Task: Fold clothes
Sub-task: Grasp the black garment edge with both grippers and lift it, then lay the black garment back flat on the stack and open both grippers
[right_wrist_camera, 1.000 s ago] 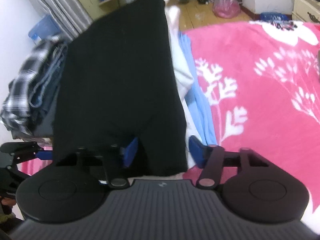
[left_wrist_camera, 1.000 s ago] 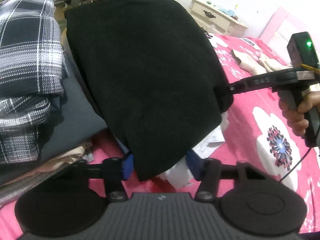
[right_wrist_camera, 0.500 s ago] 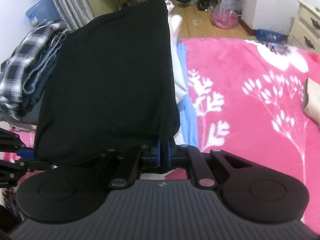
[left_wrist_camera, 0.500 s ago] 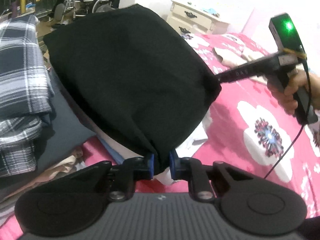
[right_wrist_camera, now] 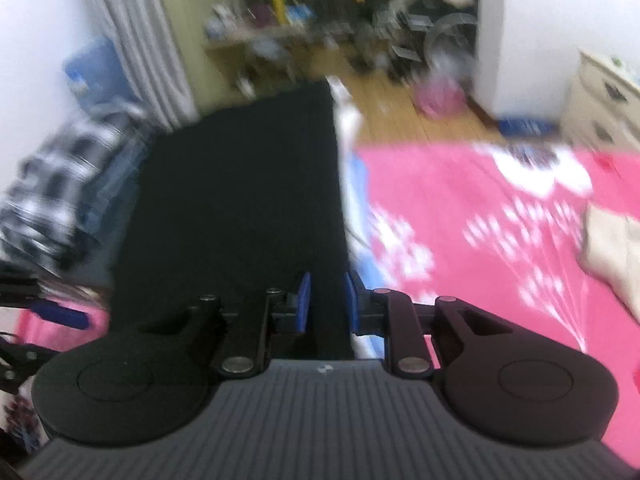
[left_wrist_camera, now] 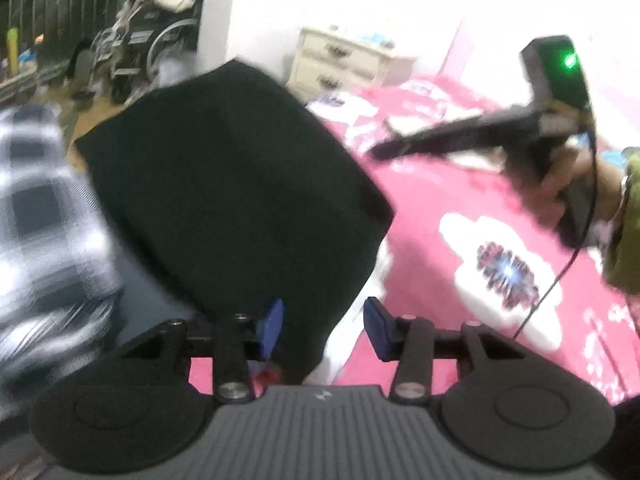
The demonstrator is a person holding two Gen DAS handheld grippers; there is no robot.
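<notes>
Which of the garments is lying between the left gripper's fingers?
The plain black garment, lying atop the pile; the checked one sits off to its left.

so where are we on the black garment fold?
Done: black garment lies folded on the pile beside the plaid stack. In hand: left gripper and right gripper are opening, the cloth's corners between the pads, not pinched. Left: the beige cloth on the pink bedspread.

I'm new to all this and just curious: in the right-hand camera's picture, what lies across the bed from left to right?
Blurred black-and-white plaid clothes → folded black garment → light blue cloth strip → pink flowered bedspread → beige cloth.
</notes>
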